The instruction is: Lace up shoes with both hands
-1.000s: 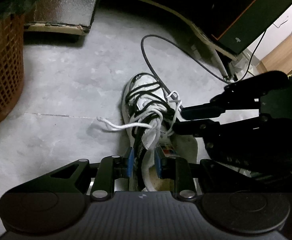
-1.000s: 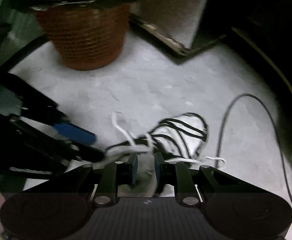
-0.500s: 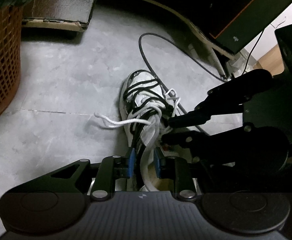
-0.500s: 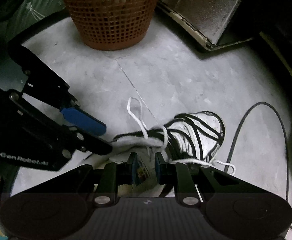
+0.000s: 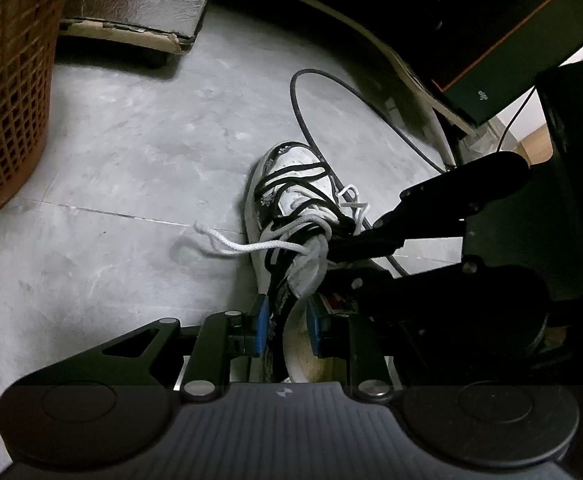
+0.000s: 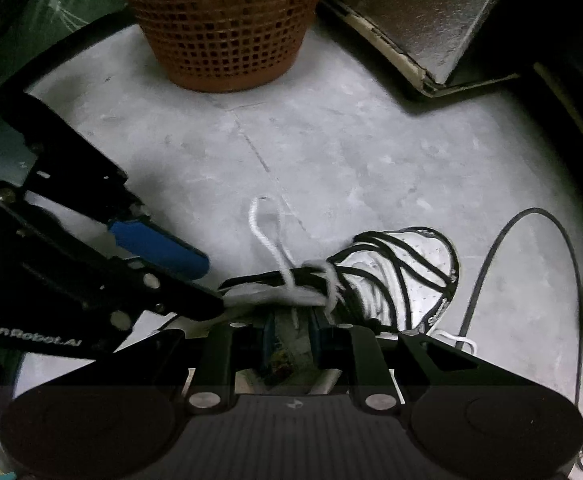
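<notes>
While the shoe (image 5: 291, 204) lies on the grey floor (image 5: 123, 168), the left gripper (image 5: 287, 326) stands narrow around its tongue and collar. From the right wrist, the right gripper (image 6: 289, 330) is narrow over the shoe's opening; any grip is unclear.

A shoe (image 5: 291, 208) lay on the floor (image 5: 131, 160), toe pointing away in the left wrist view, a cable (image 5: 311, 120) looping just right of it. A basket (image 5: 7, 100) stood far left, a board (image 5: 139, 0) behind. A lace (image 5: 235, 244) trailed leftward.
</notes>
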Tool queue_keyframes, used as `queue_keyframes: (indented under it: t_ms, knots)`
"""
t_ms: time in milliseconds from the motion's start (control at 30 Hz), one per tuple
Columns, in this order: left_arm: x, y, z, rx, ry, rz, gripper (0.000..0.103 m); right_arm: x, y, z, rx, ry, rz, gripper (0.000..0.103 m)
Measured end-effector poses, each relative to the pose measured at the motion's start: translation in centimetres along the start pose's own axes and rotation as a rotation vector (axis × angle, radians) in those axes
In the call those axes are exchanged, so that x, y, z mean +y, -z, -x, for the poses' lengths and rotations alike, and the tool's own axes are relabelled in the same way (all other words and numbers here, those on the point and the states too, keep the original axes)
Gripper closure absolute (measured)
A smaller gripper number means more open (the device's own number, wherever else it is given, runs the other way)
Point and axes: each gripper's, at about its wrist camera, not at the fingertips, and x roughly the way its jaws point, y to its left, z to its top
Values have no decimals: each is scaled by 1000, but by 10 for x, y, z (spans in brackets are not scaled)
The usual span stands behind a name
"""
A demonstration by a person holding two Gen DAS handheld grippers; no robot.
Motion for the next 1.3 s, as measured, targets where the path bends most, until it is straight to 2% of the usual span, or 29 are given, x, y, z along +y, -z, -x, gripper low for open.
queue_keyframes:
  t_ms: [167, 300, 667, 900, 1067, 1300]
  knots:
    - [2, 0, -1, -3, -4, 22, 81, -2, -3, -3, 10, -4, -21, 83]
    - [4, -1, -1, -4, -9, 34, 81, -2, -5, -3, 14, -11, -16, 99]
    - [7, 0, -3, -14, 7, 77, 80, -6, -5, 2, 37, -17, -45, 100]
    - [10, -3, 0, -59, 69, 116, 81, -8, 0, 0, 55, -29, -73, 100]
    - [4, -6, -2, -70, 105, 97, 78, -10, 0, 1, 52, -34, -95, 100]
    - [0, -13, -13, -47, 61, 61, 73, -9, 0, 2, 56, -33, -90, 100]
